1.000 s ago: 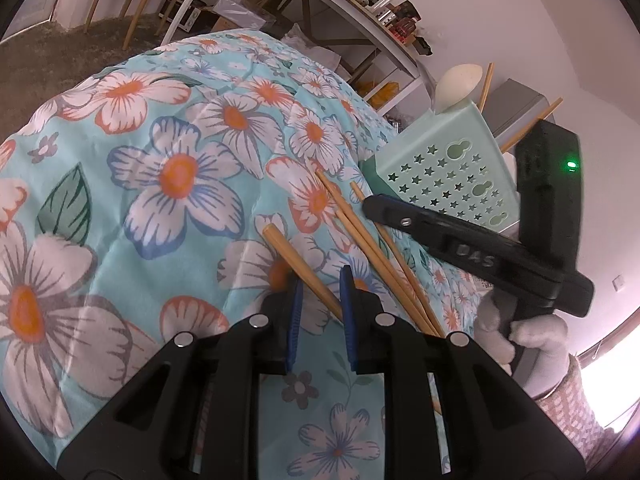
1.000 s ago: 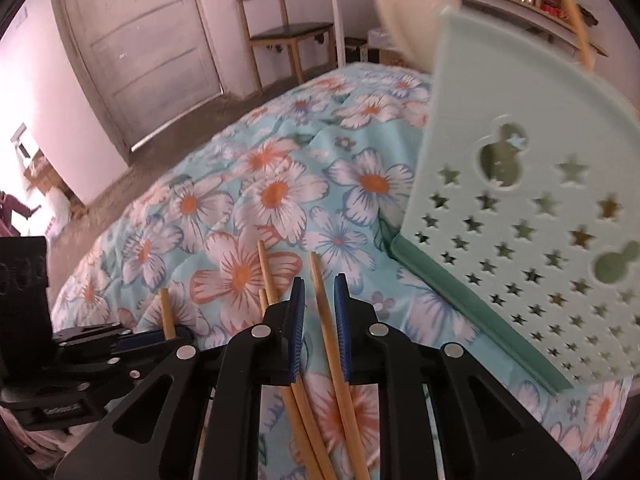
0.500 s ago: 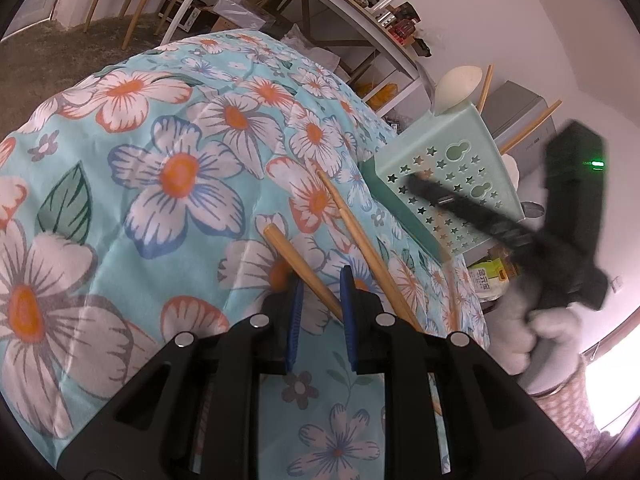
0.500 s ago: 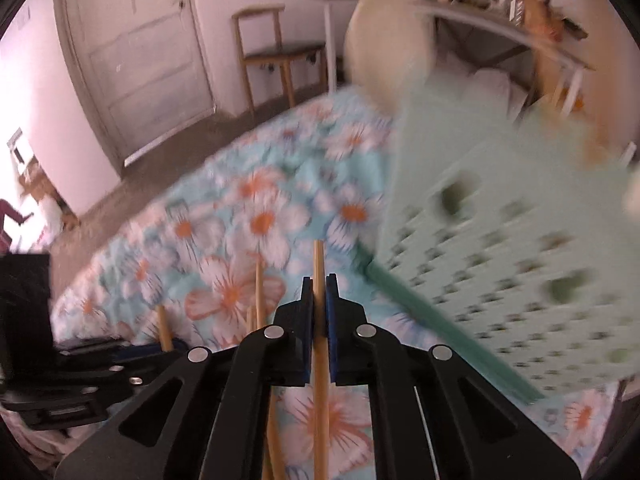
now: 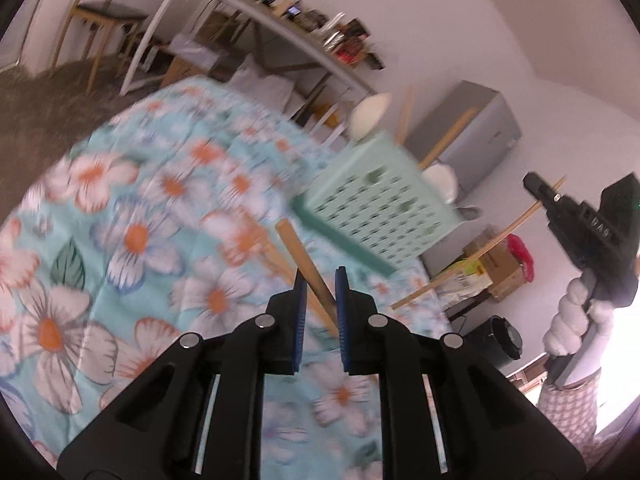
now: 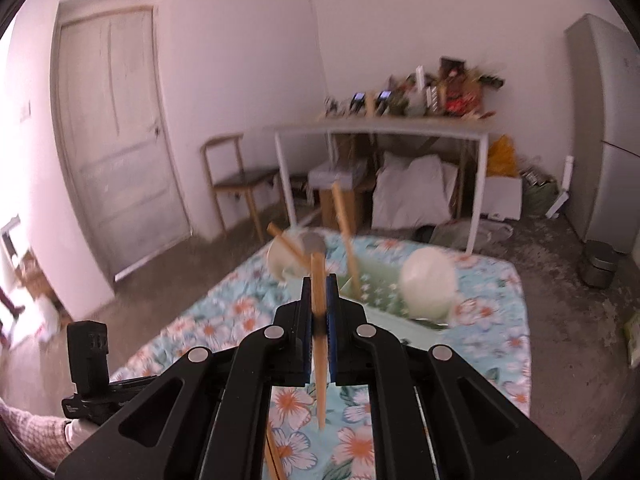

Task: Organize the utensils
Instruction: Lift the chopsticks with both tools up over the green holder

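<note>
My left gripper [image 5: 320, 280] is shut on a wooden chopstick [image 5: 298, 254] that slants up to the left above the floral tablecloth. My right gripper [image 6: 319, 292] is shut on another chopstick [image 6: 319, 280] and holds it high above the table; it also shows far right in the left wrist view [image 5: 540, 190], with the chopstick [image 5: 480, 252] slanting down from it. The mint green perforated utensil holder [image 5: 380, 204] stands on the table with chopsticks and white spoons in it. It also shows in the right wrist view [image 6: 380, 292], below my right gripper.
One more chopstick [image 5: 272, 256] lies on the floral tablecloth [image 5: 140, 240] near the holder. A white shelf table [image 6: 380, 132], a chair [image 6: 236, 176], a door [image 6: 116, 140] and a grey fridge [image 6: 608, 128] stand around the room.
My right gripper closed on a chopstick and lifted it high above the holder. My left gripper lifted its chopstick off the cloth and moved toward the holder.
</note>
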Motion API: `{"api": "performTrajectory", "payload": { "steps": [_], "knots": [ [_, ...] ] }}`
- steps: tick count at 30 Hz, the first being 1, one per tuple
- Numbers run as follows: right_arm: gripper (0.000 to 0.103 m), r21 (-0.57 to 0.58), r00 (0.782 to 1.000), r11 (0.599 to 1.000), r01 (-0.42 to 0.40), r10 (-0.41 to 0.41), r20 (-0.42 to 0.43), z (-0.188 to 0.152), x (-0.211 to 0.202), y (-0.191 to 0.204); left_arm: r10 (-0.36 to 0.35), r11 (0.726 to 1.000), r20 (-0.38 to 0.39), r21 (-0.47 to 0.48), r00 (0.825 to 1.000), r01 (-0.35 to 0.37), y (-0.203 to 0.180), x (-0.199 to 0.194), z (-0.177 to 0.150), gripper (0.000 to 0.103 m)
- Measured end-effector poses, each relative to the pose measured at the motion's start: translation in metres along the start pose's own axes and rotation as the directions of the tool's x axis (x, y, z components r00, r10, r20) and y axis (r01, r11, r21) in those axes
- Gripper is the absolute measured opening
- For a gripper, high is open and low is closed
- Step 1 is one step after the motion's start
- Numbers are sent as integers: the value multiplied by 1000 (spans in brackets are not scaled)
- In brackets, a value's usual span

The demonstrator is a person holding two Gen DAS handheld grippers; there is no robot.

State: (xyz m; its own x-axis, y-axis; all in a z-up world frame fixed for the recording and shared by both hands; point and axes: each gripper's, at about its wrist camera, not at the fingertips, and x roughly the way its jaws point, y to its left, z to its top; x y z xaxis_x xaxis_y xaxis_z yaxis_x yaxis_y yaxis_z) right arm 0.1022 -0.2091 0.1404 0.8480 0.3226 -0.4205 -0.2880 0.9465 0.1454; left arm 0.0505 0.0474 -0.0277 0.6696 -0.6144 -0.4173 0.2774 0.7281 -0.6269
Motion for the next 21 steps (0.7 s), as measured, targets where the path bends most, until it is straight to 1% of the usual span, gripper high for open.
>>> {"api": "performTrajectory", "payload": {
  "steps": [2, 6, 12, 15, 16, 21],
  "knots": [
    [6, 19, 1000, 1000, -2, 1, 28, 2, -13, -5, -19, 1000, 10, 20, 1000, 19, -13, -9, 9, 10],
    [6, 41, 997, 999, -5, 2, 77, 2, -33, -14, -81, 995, 55, 68, 995, 77, -44, -30, 23, 6],
    [6, 65, 989, 997, -31, 21, 149, -1, -56, -21, -125, 980, 131, 173, 983, 102, -83, -52, 47, 5],
    [6, 69, 984, 997, -44, 32, 175, -1, -65, -24, -147, 967, 182, 231, 972, 103, -102, -58, 66, 5],
    [6, 73, 983, 996, -50, 36, 182, -1, -68, -25, -156, 962, 206, 255, 966, 100, -111, -58, 75, 5],
    [6, 83, 980, 993, -78, 61, 189, -1, -71, -30, -197, 938, 315, 335, 928, 86, -149, -47, 117, 5]
  ]
}}
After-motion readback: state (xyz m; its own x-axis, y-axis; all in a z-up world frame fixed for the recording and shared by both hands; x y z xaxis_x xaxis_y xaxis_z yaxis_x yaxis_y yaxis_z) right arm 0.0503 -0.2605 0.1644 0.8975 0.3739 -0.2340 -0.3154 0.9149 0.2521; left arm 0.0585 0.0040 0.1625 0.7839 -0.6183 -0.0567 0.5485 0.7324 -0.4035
